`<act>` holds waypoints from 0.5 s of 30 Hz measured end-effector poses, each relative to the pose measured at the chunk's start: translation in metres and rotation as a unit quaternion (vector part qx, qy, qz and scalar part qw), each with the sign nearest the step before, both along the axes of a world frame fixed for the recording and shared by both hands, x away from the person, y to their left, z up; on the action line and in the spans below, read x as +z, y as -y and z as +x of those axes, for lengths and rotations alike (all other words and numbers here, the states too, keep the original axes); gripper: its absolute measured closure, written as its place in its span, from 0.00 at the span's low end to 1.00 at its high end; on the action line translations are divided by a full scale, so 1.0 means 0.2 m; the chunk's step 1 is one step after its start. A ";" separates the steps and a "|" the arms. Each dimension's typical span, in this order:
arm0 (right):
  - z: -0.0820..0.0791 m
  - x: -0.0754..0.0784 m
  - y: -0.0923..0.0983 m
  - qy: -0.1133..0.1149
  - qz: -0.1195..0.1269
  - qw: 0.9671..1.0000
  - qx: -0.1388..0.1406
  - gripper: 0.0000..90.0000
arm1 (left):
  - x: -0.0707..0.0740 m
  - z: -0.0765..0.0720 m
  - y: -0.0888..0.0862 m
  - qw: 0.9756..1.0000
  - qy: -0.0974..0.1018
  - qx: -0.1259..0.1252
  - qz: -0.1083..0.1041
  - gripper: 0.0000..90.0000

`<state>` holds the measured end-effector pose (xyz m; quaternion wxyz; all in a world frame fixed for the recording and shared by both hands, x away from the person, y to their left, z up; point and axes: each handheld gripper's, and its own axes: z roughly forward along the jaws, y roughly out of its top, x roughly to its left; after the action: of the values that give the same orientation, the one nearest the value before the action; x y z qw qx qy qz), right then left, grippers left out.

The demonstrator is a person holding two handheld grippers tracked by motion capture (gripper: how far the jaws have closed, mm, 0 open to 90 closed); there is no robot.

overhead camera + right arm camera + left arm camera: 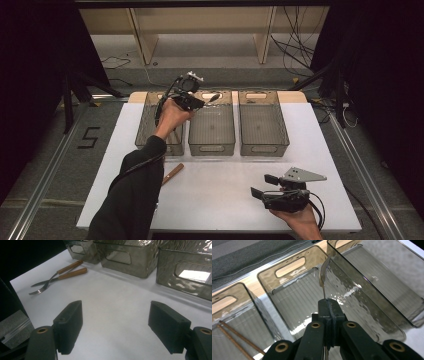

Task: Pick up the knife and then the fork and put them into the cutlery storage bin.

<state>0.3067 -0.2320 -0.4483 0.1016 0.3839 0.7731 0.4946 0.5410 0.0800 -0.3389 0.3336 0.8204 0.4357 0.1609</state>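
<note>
The left tool [328, 312] is pinching a metal spoon [323, 277] by its handle, jaws pressed together on it. The spoon is hanging over the middle bin [211, 122], bowl pointing toward that bin's far end, long axis roughly along the bin's length. The left tool is nearer this bin. The right tool [264, 186] is resting spread and empty on the table [215, 195], near of the bin.
</note>
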 end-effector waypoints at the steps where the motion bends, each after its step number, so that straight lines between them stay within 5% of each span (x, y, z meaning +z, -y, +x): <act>1: 0.00 0.00 0.00 0.000 0.000 1.000 0.000 0.31 | -0.01 0.01 0.01 1.000 -0.001 0.003 -0.001 1.00; 15: 0.00 0.01 0.01 0.002 0.002 1.000 -0.001 0.31 | -0.13 0.07 0.06 1.000 -0.016 0.016 -0.004 1.00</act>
<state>0.3061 -0.2338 -0.4470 0.1027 0.3837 0.7714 0.4973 0.5559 0.0683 -0.3640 0.3277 0.8141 0.4548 0.1514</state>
